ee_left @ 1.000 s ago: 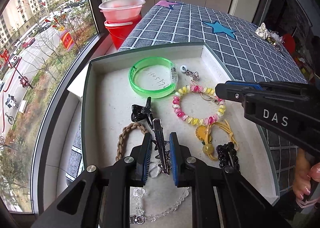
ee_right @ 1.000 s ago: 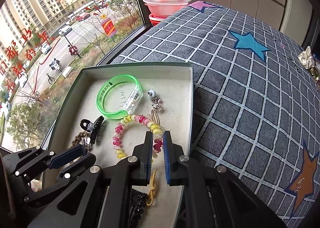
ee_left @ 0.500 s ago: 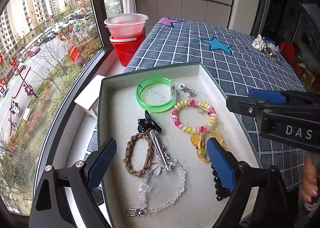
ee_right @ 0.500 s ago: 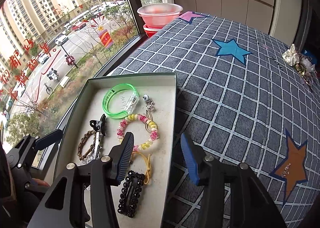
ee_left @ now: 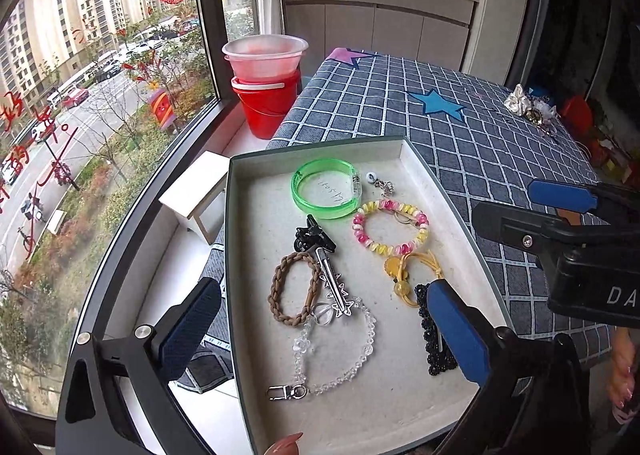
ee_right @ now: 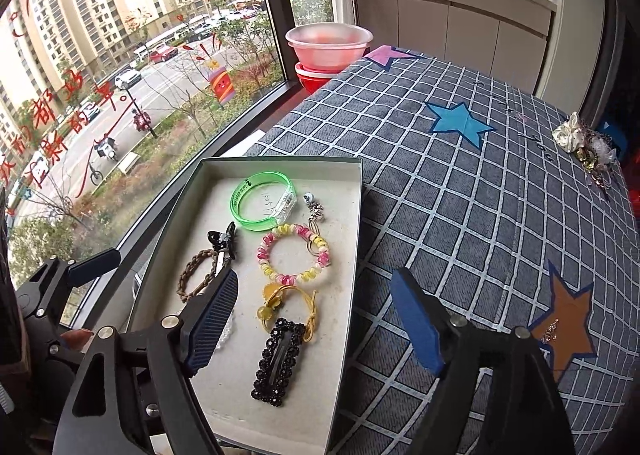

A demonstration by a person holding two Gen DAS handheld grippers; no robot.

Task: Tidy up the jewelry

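Note:
A shallow grey tray (ee_left: pixel 236 215) (ee_right: pixel 352 255) holds jewelry: a green bangle (ee_left: pixel 326 188) (ee_right: pixel 262 201), a pink-yellow bead bracelet (ee_left: pixel 390 227) (ee_right: pixel 294 255), a brown braided band (ee_left: pixel 294 289), a silver star hair clip (ee_left: pixel 334 287), a clear crystal chain (ee_left: pixel 340 351), a yellow cord charm (ee_left: pixel 404 275) and a black beaded clip (ee_right: pixel 278 361). My left gripper (ee_left: pixel 324 331) is open above the tray's near end, empty. My right gripper (ee_right: pixel 316 319) is open above the tray's right edge, empty.
The tray lies at the near left corner of a grey checked cloth with stars (ee_right: pixel 480 195). A red bucket with a pink bowl (ee_left: pixel 266 83) stands by the window. More trinkets (ee_right: pixel 584 143) lie at the cloth's far right.
Both grippers have opened wide and pulled back and up from the tray. The left one let go of the silver star hair clip, which now lies in the tray.

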